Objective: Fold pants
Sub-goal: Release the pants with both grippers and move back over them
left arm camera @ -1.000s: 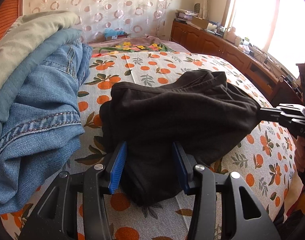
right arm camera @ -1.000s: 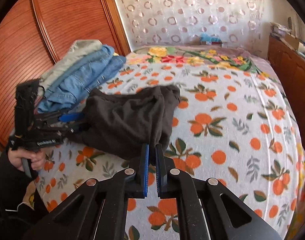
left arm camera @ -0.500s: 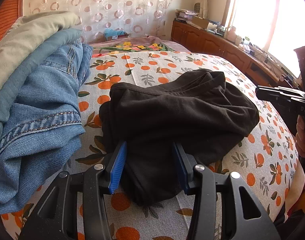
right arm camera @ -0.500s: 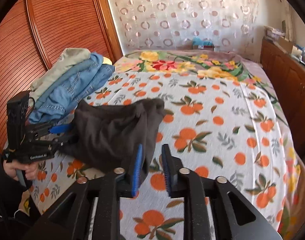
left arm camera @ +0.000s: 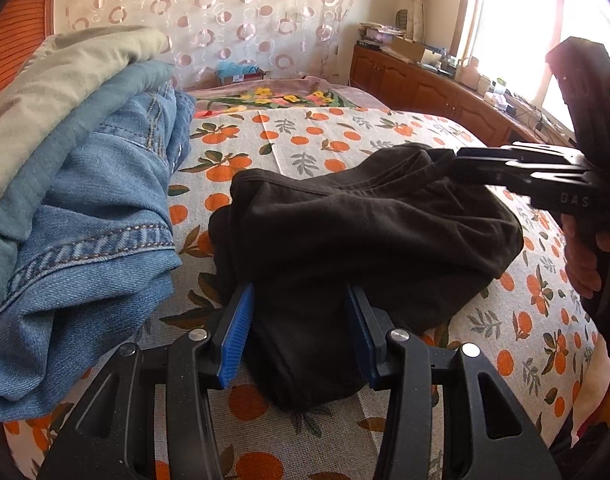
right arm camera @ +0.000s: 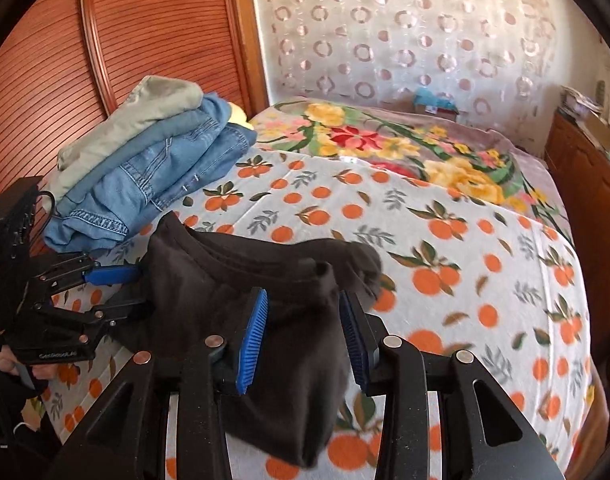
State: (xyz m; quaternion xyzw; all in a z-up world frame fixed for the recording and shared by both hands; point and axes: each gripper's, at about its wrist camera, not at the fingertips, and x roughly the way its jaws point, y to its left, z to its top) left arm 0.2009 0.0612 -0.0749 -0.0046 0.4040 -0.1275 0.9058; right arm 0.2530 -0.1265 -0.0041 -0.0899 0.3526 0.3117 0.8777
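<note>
Black pants (left arm camera: 365, 232) lie in a folded bundle on the orange-print bedsheet (left arm camera: 517, 320). My left gripper (left arm camera: 299, 292) holds the near end of the bundle, its blue pads pressed on the thick fabric. In the right wrist view it (right arm camera: 139, 286) grips the pants (right arm camera: 225, 280) from the left. My right gripper (right arm camera: 303, 296) straddles the other end of the bundle. Its jaws are opening, with black fabric lying between the pads. From the left wrist view the right gripper (left arm camera: 459, 168) reaches in at the far right edge, near the waistband.
A stack of folded jeans and a beige garment (left arm camera: 85, 184) sits left of the pants, against the wooden wardrobe (right arm camera: 105, 40). A floral blanket (right arm camera: 385, 140) covers the far end of the bed. A wooden sideboard (left arm camera: 425, 84) runs under the window. A hand (left arm camera: 581, 256) holds the right gripper.
The right gripper let go of the pants' edge, opened, and moved across to the bundle's far end, where fabric now lies between its jaws. The left gripper kept still.
</note>
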